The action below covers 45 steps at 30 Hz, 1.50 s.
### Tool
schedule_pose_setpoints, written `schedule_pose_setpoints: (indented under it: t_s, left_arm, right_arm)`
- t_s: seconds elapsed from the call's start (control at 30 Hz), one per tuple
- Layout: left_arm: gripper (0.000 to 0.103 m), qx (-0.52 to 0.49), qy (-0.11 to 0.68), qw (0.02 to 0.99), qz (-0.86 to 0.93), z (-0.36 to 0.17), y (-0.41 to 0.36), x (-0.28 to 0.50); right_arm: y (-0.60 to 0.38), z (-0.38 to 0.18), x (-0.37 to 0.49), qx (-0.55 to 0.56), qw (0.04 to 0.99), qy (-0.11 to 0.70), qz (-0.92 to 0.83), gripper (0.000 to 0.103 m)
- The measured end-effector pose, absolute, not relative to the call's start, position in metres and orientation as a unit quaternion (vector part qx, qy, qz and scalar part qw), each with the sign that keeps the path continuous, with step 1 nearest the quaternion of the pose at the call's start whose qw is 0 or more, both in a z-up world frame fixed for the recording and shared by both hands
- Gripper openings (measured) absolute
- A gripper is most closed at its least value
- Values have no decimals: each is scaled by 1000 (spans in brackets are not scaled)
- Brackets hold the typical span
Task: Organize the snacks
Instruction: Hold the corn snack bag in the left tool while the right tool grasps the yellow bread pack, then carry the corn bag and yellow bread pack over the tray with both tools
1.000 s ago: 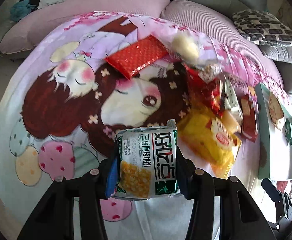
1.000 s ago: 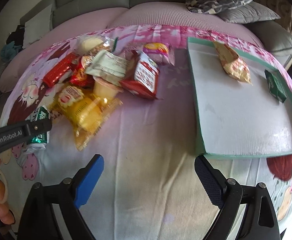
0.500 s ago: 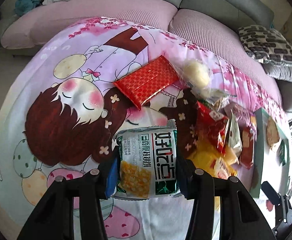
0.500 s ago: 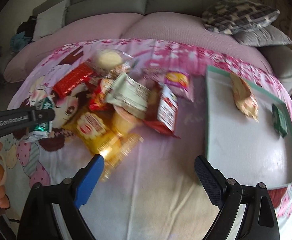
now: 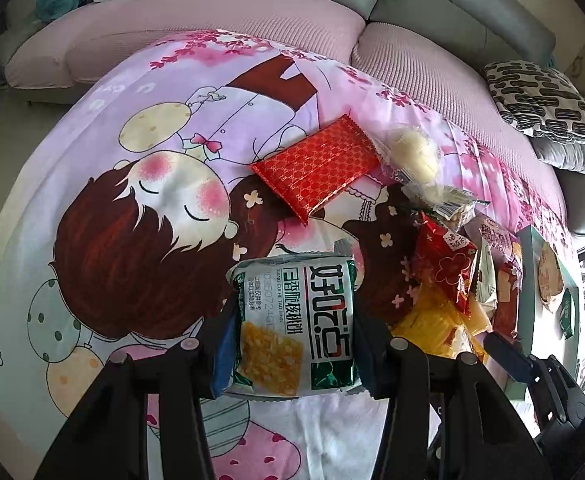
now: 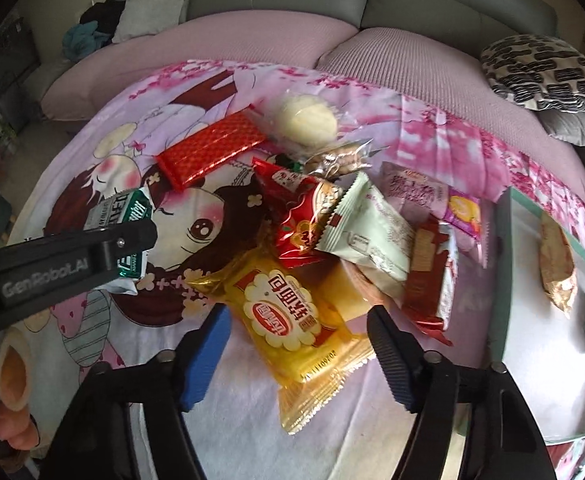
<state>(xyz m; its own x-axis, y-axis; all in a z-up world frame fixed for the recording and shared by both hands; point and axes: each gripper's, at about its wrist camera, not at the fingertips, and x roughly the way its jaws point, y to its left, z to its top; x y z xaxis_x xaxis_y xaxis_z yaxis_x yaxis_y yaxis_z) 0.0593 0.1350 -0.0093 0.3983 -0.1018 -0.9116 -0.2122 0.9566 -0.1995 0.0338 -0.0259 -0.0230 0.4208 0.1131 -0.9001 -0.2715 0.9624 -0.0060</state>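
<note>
Left gripper point(image 5: 292, 332) clamps a green-and-white snack pack point(image 5: 294, 322) by its sides, lifted over the cartoon-print cloth point(image 5: 132, 208). Right gripper point(image 6: 298, 344) has just been closing; its jaws straddle a yellow pack point(image 6: 288, 316) without pressing it. Behind that lies a pile of snacks: a red pack point(image 6: 208, 148), a bun point(image 6: 306, 118), a pale green pack point(image 6: 366, 232). At the right, a tray point(image 6: 504, 280) carries two snacks.

Green-and-white snack packet point(image 5: 292, 320): large characters "好吃点", small Latin line "XIANG CUI HE TAO BING". Left tool point(image 6: 64, 268): "GenRobot.AI" along its arm. Yellow snack packet point(image 6: 292, 320): "轻奶可可" on its label.
</note>
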Motion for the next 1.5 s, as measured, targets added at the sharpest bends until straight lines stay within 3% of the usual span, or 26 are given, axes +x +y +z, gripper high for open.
schedule_pose_setpoints:
  t_s: [0.63,0.93,1.23,1.5]
  left_arm:
    - [52,-125,568,813,27,-23,124,64]
    - [52,-104,585,804,32,-36,115,69]
    - [52,-88,571,815,47,-27,112,67]
    - [52,-83,560,822,56,-21,105,65]
  right_arm:
    - [-23,-50,35,-15,813,567,130,58]
    - [-19,-54,36,-10,827,550,115,57]
    - [-24,-52,29,33,845,521,116,46]
    - [-33,-40,25,48,849,511,130,42]
